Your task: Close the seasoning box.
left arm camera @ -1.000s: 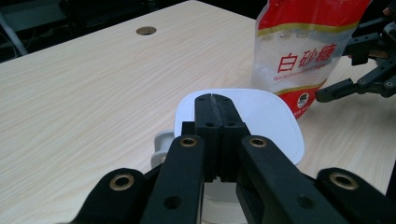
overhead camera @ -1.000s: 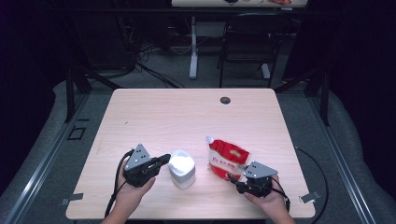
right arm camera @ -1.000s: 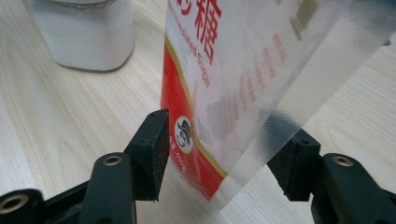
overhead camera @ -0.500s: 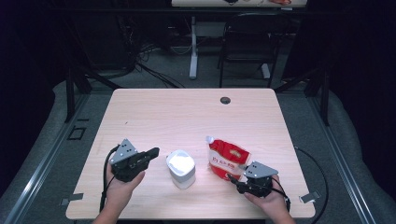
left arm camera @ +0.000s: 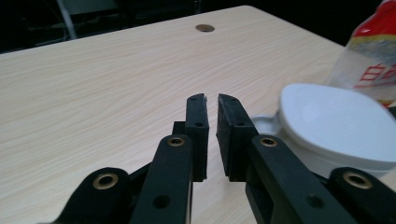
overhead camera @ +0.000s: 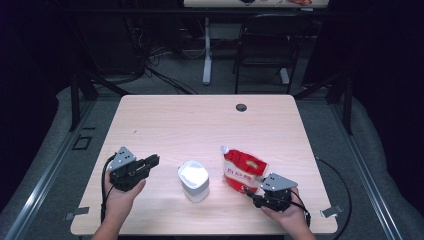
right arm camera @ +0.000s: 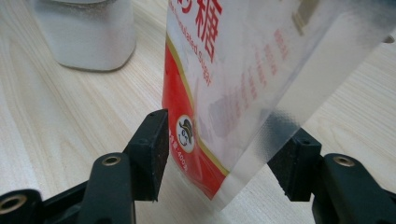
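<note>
Right gripper [overhead camera: 252, 194] sits at the near right of the light wood-grain counter [overhead camera: 200, 120], its jaws on either side of the bottom edge of the red-and-clear plastic sugar pouch with a corner spout [overhead camera: 243, 170]. In the right gripper view the pouch [right arm camera: 243, 93] stands upright between the black pads [right arm camera: 156, 149]. The left pad meets the red face; the right pad seems to bear on the clear side, though contact there is hard to confirm. Judged as a steadying grip low on the pouch, so that it stays upright with the spout up, probably ready for pouring.

The white squat plastic jar with a rounded white lid [overhead camera: 193, 180] stands on the counter between the two grippers, just beside the pouch but apart from it, lid on. A likely receiver, placed centrally so that either hand can reach it.

Left gripper [overhead camera: 154, 160] is at the near left, clear of the jar, pointing toward it. In the left gripper view its jaws stand at a narrow gap with nothing between the pads [left arm camera: 197, 126]; they have just been opening. The jar [left arm camera: 336, 126] is off to their right, not touched. Probably a release of the jar, or a repositioning before the lid is taken.

A round dark cable hole [overhead camera: 241, 107] lies at the far edge, unused.
</note>
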